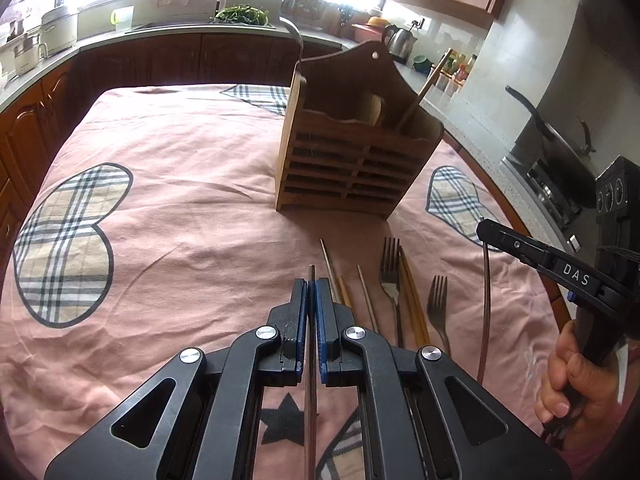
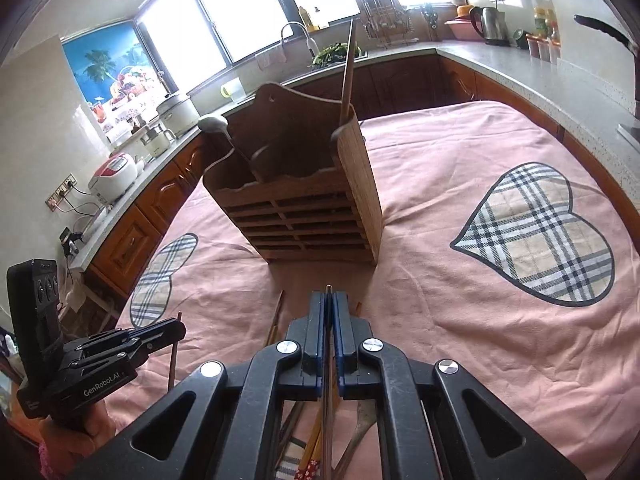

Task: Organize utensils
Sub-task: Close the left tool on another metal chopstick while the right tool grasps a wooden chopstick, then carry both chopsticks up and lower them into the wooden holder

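Wooden caddy stands on the desk. Left tongs pinch one chopstick; right tongs pinch another (thin, dark) rod. Forks lie nearby.

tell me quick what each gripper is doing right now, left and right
Left gripper: closed on a thin chopstick, lifted off the cloth.
Right gripper: closed on another thin chopstick, also lifted.
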A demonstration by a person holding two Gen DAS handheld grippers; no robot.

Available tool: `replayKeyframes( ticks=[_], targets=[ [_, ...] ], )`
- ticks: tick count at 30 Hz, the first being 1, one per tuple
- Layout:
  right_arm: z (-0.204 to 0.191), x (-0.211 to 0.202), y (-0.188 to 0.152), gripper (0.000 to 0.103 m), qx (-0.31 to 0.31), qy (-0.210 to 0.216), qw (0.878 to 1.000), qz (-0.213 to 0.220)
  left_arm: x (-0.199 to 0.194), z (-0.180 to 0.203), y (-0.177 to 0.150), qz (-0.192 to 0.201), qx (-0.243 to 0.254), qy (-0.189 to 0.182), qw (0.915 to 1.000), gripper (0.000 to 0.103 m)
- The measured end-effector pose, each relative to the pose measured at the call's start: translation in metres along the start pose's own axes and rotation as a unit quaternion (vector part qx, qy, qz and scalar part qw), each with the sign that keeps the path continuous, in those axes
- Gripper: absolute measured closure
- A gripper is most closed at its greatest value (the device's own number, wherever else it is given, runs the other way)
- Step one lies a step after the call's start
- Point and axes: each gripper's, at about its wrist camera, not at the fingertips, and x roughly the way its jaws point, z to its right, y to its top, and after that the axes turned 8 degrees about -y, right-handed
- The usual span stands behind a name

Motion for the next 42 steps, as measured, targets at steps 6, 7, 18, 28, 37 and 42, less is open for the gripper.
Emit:
replayKeyframes(
  ticks=[6,7,18,28,37,42],
  targets=[
    [-0.007,-0.031,0.001,0.099,-0.004,0.001,0.999,0.032,-0.038,0.007,-0.001,0.036,0.002,-0.006,0.9993,0.099],
    [-0.009,-0.035,0.001,0.099,-0.005,0.001,0.999,0.036,-0.043,0.008,-0.001,0.041,0.003,-0.007,0.9991,0.099],
    [-0.016,-0.083,-0.003,0.099,-0.013,-0.002,0.996,0.083,-0.092,0.017,-0.007,0.099,0.005,-0.009,0.995,0.099],
    [-0.022,-0.107,-0.006,0.099,-0.02,-0.001,0.994,0.112,-0.121,0.017,-0.011,0.137,-0.002,-0.006,0.9906,0.099],
    [-0.024,-0.121,0.0,0.099,-0.017,0.0,0.991,0.136,-0.135,0.016,-0.007,0.166,-0.007,-0.013,0.9861,0.099],
    [-0.022,-0.125,0.007,0.099,-0.011,0.001,0.988,0.151,-0.141,0.015,0.002,0.185,-0.014,-0.019,0.9824,0.099]
  ],
)
